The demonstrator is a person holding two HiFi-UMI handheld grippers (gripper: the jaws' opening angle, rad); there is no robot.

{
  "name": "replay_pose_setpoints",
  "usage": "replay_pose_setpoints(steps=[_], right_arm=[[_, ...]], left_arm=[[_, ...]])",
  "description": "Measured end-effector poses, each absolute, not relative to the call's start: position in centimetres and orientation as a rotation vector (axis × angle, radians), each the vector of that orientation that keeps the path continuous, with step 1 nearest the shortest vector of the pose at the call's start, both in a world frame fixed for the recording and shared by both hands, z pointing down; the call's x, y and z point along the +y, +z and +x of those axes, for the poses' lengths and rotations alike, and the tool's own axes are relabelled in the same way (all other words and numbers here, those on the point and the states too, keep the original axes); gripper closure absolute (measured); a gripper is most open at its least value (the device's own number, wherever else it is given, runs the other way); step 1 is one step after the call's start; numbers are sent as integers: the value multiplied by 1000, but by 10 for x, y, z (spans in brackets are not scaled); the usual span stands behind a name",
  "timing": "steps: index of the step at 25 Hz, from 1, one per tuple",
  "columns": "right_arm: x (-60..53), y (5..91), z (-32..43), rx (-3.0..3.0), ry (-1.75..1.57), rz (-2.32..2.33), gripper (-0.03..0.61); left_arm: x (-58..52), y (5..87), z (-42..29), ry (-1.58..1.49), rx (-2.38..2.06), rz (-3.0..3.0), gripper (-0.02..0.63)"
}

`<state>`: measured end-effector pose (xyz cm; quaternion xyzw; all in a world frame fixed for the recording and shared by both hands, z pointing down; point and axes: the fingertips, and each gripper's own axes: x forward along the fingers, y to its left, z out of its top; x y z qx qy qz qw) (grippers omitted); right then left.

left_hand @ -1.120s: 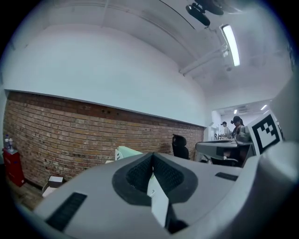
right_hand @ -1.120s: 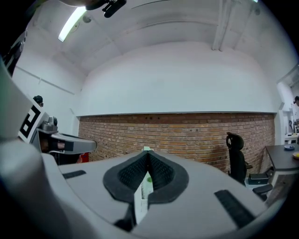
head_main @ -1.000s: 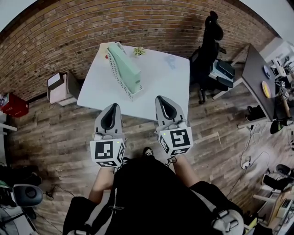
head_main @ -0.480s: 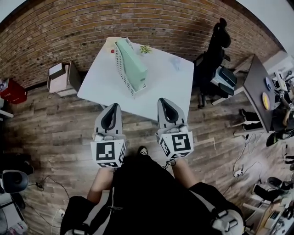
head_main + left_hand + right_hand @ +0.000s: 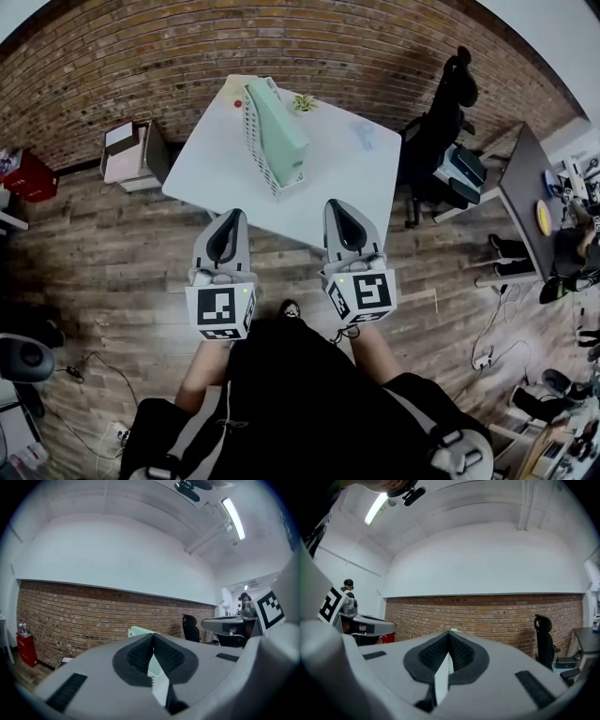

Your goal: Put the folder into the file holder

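A mint-green folder (image 5: 281, 139) stands in a white mesh file holder (image 5: 255, 150) on the white table (image 5: 337, 183). My left gripper (image 5: 228, 217) and right gripper (image 5: 339, 206) are held level side by side over the wooden floor, short of the table's near edge and apart from the holder. Both are shut with nothing between their pads. In the left gripper view the left gripper (image 5: 153, 635) points at the folder (image 5: 139, 631) beyond its tips. In the right gripper view the right gripper (image 5: 449, 634) hides nearly all of the table.
A small potted plant (image 5: 304, 101) and a red object (image 5: 237, 103) sit at the table's far edge before the brick wall. A black office chair (image 5: 441, 122) stands to the right, a dark desk (image 5: 520, 178) farther right, and a low white cabinet (image 5: 127, 155) to the left.
The head view has drifted, so the table and holder sit slightly more to the right in the picture. Both grippers stay shut and hold their place.
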<state>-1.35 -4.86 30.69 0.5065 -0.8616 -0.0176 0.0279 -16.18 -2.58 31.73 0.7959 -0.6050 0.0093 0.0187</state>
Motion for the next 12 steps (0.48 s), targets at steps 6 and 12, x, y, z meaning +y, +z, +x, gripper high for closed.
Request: replay_pose_setpoints(steps=[6, 12], right_arm=[[-48, 309, -7, -2652, -47, 1582, 571], [-46, 312, -4, -2655, -26, 1594, 571]], left_arm=[[-26, 321, -155, 34, -1850, 2487, 592], [-26, 322, -147, 49, -1835, 2503, 592]])
